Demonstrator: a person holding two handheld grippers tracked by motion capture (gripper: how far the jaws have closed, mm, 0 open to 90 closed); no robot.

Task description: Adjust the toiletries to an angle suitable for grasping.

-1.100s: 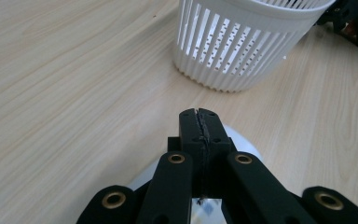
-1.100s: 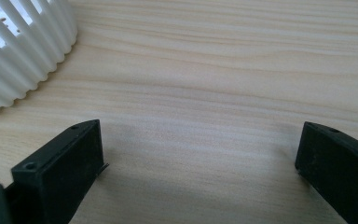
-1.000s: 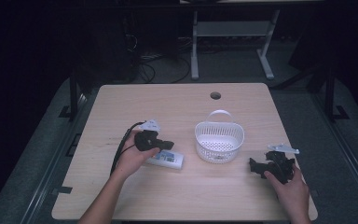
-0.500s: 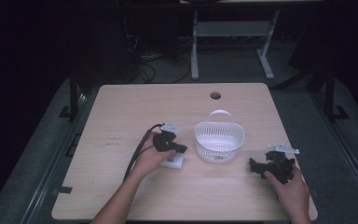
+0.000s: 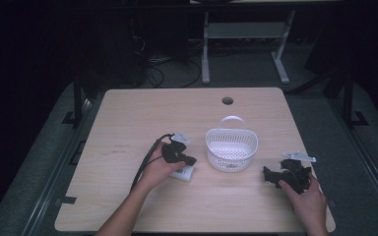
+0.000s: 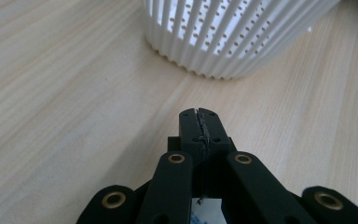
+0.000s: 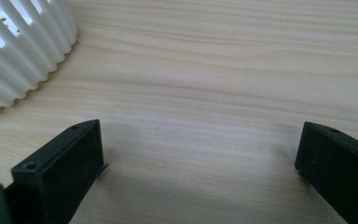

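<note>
1. High view: your left gripper [image 5: 181,156] sits on the table [image 5: 128,123] just left of the one white basket [image 5: 232,149]. A small white pack [image 5: 183,172] lies flat under and beside it, just apart from the basket's left wall. The pack's long axis runs from the near left toward the far right, so one end points at the basket. I count one pack, one basket and two grippers. The basket stands upright with its handle arching over the far rim, and from here it looks empty.

2. High view, your other side: your right gripper [image 5: 283,175] rests low near the table's right edge, right of the basket and apart from it.

3. Left gripper view: your left jaws are pressed together at the tips, with a thin white sliver caught along their seam. A bit of white and blue packaging [image 6: 208,212] shows just behind them, so you are clamped on the pack. The basket's ribbed wall [image 6: 233,37] stands right ahead, near but not touching.

4. Right gripper view: your right jaws stand wide apart with bare wood between them, holding nothing. The basket's ribbed side [image 7: 21,51] shows at the upper left.
</note>
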